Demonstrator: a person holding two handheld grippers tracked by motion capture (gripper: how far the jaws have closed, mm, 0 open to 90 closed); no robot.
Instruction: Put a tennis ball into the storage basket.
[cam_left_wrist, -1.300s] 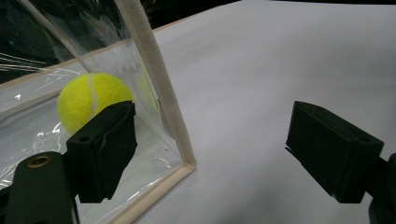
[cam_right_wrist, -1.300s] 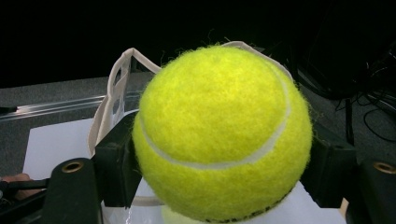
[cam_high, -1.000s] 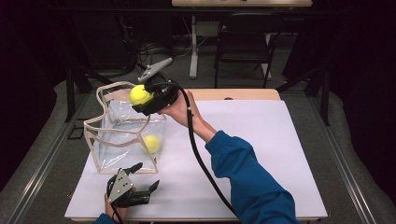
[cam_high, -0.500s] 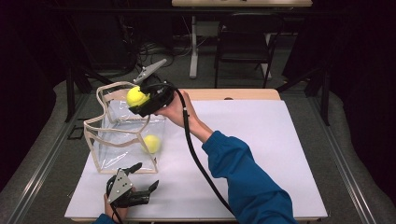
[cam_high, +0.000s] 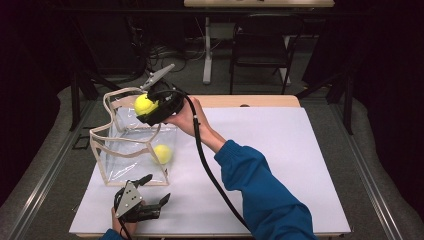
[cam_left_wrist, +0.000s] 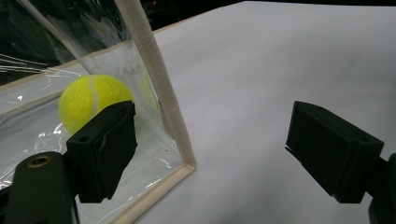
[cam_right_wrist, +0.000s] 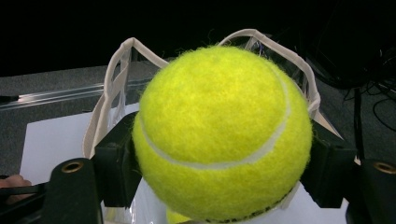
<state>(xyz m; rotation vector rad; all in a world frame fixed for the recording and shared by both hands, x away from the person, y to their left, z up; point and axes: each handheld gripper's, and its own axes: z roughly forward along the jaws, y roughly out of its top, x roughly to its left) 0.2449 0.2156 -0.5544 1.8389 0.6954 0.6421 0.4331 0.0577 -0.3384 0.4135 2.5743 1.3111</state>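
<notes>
Right tongs (cam_high: 148, 107) clamped on tennis ball (cam_right_wrist: 223, 133) above clear bag (cam_high: 132, 150); left tongs (cam_left_wrist: 224, 154) apart, empty, beside bag corner, second ball (cam_left_wrist: 91, 100) just behind

The right claw (cam_high: 145, 107), clamped on a tennis ball (cam_high: 143, 104), has edged slightly leftward in the high view; it now hangs further over the open top of the clear bag (cam_high: 131, 150).

A fuzzy yellow tennis ball (cam_right_wrist: 223, 135) with a white curved seam is clamped at its 2 sides, held in the air above the open top of a clear plastic bag (cam_high: 131, 150) with cream edging. A second ball (cam_high: 162, 153) lies inside the bag, on its floor.
</notes>
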